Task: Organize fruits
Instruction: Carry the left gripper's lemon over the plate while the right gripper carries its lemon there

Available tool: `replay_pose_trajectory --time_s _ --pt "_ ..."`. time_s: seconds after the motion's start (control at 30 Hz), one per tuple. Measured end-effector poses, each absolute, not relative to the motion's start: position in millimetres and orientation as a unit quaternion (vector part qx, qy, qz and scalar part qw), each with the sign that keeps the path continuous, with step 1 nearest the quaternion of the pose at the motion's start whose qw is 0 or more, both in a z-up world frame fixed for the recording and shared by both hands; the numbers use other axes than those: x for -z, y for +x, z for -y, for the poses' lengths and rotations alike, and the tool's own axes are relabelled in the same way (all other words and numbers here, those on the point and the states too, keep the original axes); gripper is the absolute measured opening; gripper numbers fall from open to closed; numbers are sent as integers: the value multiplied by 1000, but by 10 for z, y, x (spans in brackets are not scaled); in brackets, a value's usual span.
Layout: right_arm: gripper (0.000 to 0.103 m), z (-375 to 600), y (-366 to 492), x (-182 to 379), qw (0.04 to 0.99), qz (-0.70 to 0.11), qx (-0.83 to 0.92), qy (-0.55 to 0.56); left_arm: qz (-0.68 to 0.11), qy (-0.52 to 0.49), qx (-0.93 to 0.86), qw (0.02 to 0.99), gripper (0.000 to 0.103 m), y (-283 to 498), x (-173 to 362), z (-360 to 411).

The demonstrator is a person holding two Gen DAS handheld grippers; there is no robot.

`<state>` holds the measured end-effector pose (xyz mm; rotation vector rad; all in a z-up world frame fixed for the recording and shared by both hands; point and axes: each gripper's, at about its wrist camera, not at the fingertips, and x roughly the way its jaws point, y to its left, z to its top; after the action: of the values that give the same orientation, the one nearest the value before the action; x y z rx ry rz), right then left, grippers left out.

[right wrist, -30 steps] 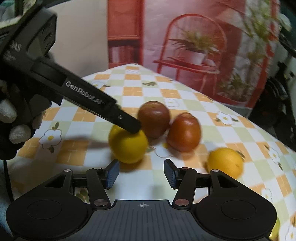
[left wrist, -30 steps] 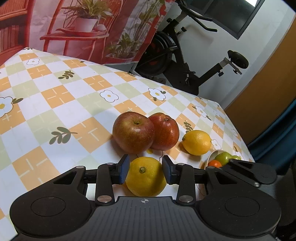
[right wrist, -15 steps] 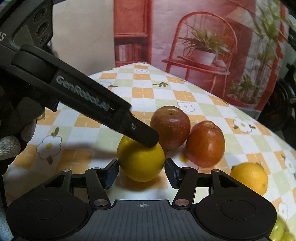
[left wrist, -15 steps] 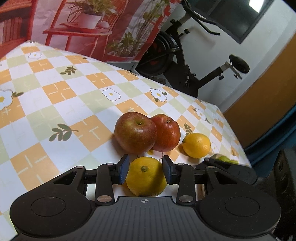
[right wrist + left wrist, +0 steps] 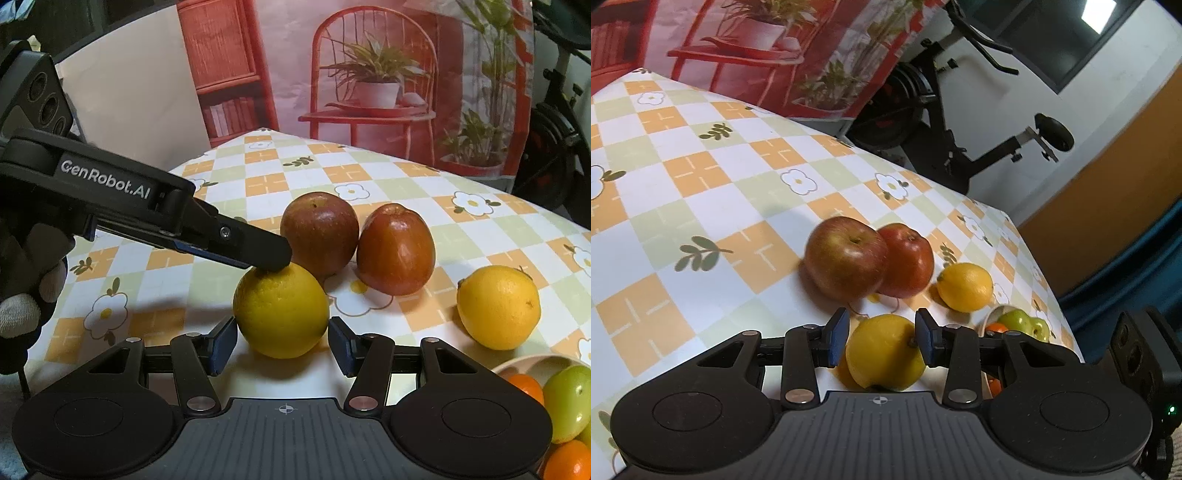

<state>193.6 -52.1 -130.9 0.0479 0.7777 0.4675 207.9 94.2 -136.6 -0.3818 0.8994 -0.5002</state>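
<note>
The left gripper (image 5: 881, 338) grasps a big yellow lemon (image 5: 885, 352), its blue pads pressed on both sides of the fruit, near the tabletop's front edge. The right gripper (image 5: 282, 343) is released: its jaws stand either side of the same lemon (image 5: 282, 310) with a gap showing on each side, nothing clamped. Seen from the right wrist, a left finger (image 5: 258, 249) lies across the lemon's top.

Just behind the lemon sit 2 red apples (image 5: 319, 230), touching each other. A smaller lemon (image 5: 498, 307) lies apart, toward the tabletop's right edge, and just in front of it a bowl (image 5: 524, 362) at the front right corner holds green and orange fruit.

The step in hand looks like a pick or a handover of the big lemon; which hand keeps it cannot be told. Next, 1 gripper should yield: either the right closes and the left lets go, or the right backs away. The lemon then needs carrying clear of the apples to its place, probably beside the other lemon.
</note>
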Motion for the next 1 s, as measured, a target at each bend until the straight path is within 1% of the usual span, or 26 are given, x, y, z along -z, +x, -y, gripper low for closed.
replay_pose_trajectory --time_s 0.43,0.77,1.0 --pt "50 514 1880 1279 895 -385 -222 27 -445 -173 264 838 40 2040 1406 -864" --pt "51 562 1857 1289 894 -387 -221 41 -444 -166 266 840 41 2019 1431 -820" --pt "50 572 1808 1286 896 -383 -219 42 -442 -160 265 842 42 1991 1406 -795"
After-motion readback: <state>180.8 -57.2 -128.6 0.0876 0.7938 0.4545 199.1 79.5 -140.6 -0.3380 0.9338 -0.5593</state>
